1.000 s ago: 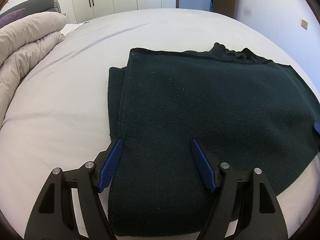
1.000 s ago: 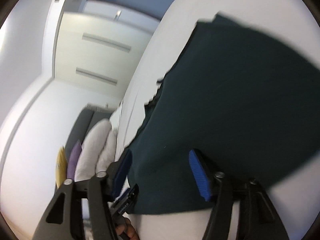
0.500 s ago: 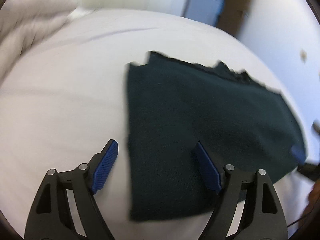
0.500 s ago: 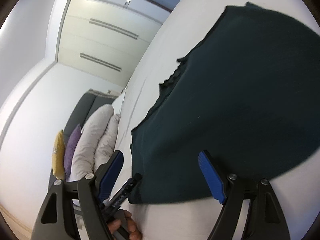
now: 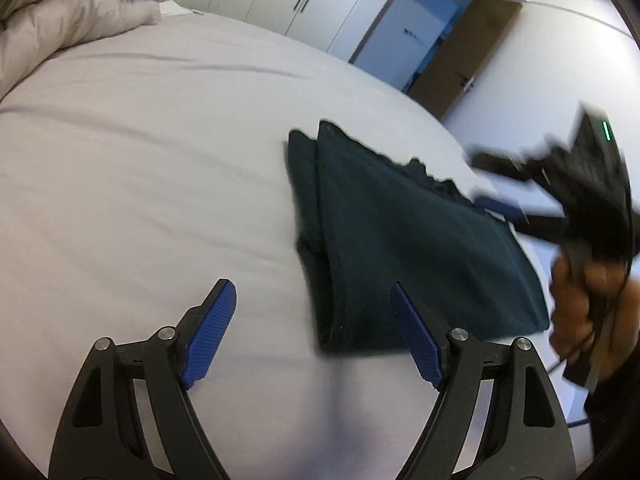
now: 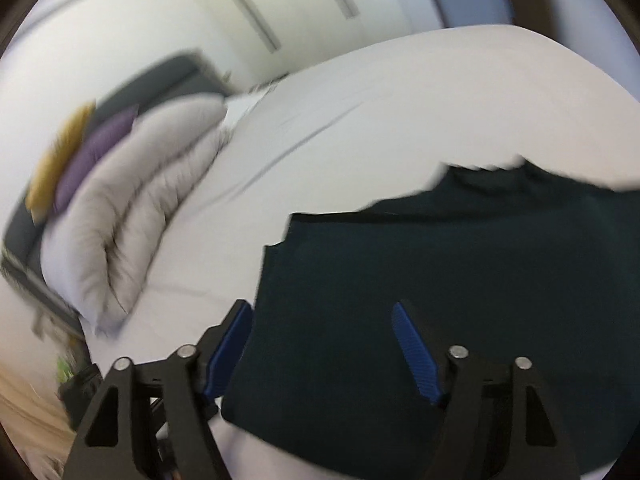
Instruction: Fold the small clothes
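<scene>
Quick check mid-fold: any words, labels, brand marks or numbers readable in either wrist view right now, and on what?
None can be read.
Small dark mark on the blue door panel in the open doorway: too small and blurred to read.
Folded dark green knit garment on the white bed sheet: no tag or print visible.
Right hand-held gripper: a green indicator light, no lettering legible.
Right wrist view: motion-blurred, no text.

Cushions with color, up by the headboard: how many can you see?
2. A yellow cushion lies farthest out, a purple cushion right beside it, both behind the folded grey duvet. The picture is blurred; others may be hidden.
</scene>
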A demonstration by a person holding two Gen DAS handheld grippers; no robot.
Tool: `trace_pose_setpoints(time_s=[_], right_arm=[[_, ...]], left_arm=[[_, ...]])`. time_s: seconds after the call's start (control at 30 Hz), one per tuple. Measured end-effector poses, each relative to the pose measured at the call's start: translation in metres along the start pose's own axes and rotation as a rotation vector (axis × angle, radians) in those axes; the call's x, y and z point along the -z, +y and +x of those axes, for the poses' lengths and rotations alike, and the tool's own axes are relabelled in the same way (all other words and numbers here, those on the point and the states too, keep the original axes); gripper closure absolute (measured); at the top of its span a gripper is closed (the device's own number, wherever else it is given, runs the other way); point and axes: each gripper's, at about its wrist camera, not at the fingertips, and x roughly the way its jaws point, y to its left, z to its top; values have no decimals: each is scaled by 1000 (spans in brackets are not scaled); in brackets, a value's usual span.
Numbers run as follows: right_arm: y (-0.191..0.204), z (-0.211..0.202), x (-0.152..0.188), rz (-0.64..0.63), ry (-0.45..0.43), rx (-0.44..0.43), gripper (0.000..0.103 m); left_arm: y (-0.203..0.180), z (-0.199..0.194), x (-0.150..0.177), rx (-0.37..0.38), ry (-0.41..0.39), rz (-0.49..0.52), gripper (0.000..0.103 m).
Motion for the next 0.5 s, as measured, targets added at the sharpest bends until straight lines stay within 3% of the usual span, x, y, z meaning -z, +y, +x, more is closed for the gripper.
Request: trace_pose_setpoints(time_s=[0.1,0.27,0.37,0.5], right_arm=[[15,25,-8,-20,14,13,34],[-8,46,12,90,59,-10,35],[-18,56,17,142,85,-48,35],[-9,56,13,89,80,13,35]], left_arm=[[10,-2,0,38,-1,-49,24],[29,0,1,88,5,-142,24],[30,-1,3,97,-3,-141,24],[28,0,8,95,-20,-108,24]])
